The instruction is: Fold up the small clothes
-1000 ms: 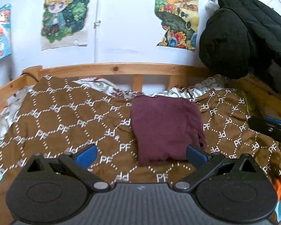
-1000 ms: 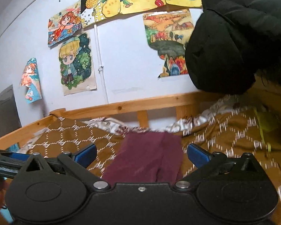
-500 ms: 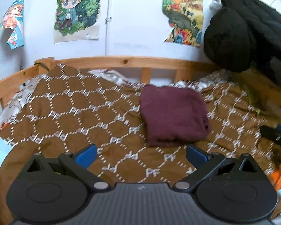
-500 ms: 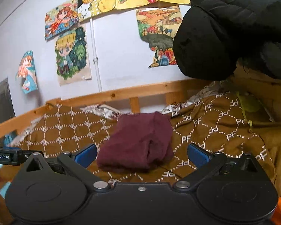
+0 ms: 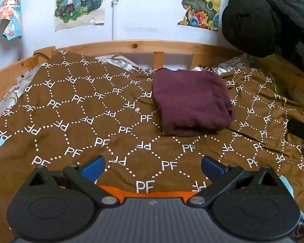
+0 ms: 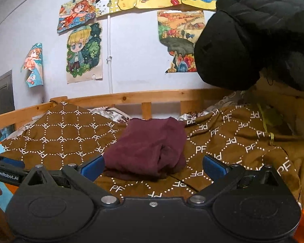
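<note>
Hovering level above the near edge of the bed, left gripper spread wide, blue pads parted at 8 and 4 o'clock of the left wrist view, gripping nothing. Pointing forward over the brown PF-patterned blanket, well apart from the cloth.

Sitting lower and nearer the cloth, right gripper likewise splayed and empty, blue pads apart at either side, the left one just beside the garment's near edge in the right wrist view; touching or not, impossible to tell. Showing at 9 o'clock there, one black finger of the left gripper, marked GenRobot.AI.

Lying folded on the blanket, maroon garment resting as a thick rectangle at about 1 o'clock from the left gripper, and straight ahead at 12 o'clock of the right one, layered edges facing near.

Running behind it, wooden bed rail. Bulging at 2 o'clock, black padded jacket. Hanging on the pale wall beyond, cartoon posters.
</note>
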`<action>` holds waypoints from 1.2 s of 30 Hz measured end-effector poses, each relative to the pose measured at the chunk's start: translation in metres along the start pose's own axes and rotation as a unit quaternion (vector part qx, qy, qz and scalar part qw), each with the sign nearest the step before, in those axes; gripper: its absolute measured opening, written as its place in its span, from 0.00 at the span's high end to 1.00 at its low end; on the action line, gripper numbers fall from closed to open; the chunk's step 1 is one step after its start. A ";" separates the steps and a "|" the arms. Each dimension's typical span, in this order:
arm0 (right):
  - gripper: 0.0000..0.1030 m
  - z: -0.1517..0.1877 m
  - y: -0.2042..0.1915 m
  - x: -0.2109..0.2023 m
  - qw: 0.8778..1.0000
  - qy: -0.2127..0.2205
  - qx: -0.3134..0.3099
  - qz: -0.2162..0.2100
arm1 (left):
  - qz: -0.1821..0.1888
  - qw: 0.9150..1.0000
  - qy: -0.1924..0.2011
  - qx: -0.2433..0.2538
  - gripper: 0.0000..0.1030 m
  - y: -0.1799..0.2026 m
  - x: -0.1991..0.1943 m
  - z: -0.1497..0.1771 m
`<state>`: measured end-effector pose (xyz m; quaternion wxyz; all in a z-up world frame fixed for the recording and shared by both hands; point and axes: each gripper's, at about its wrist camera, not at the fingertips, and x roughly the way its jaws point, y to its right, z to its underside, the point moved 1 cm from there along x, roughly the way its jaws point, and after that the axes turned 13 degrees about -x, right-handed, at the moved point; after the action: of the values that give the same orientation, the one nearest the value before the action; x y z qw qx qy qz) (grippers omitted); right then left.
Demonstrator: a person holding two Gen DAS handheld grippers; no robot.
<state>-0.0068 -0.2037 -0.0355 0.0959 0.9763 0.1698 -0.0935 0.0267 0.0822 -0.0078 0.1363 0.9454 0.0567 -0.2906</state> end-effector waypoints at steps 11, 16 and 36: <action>0.01 0.002 0.000 -0.004 1.000 -0.001 0.003 0.004 | 0.006 1.000 0.006 -0.004 0.01 -0.002 -0.006 -0.003; 0.01 0.004 0.000 -0.004 1.000 -0.004 0.005 0.006 | 0.005 1.000 0.002 -0.006 0.01 -0.001 -0.006 -0.002; 0.01 0.003 0.002 0.001 1.000 -0.020 -0.007 0.017 | -0.010 1.000 -0.003 0.001 0.01 -0.001 -0.006 -0.004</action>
<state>-0.0061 -0.2063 -0.0386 0.1073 0.9764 0.1514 -0.1105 0.0235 0.0845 -0.0012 0.1326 0.9441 0.0650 -0.2948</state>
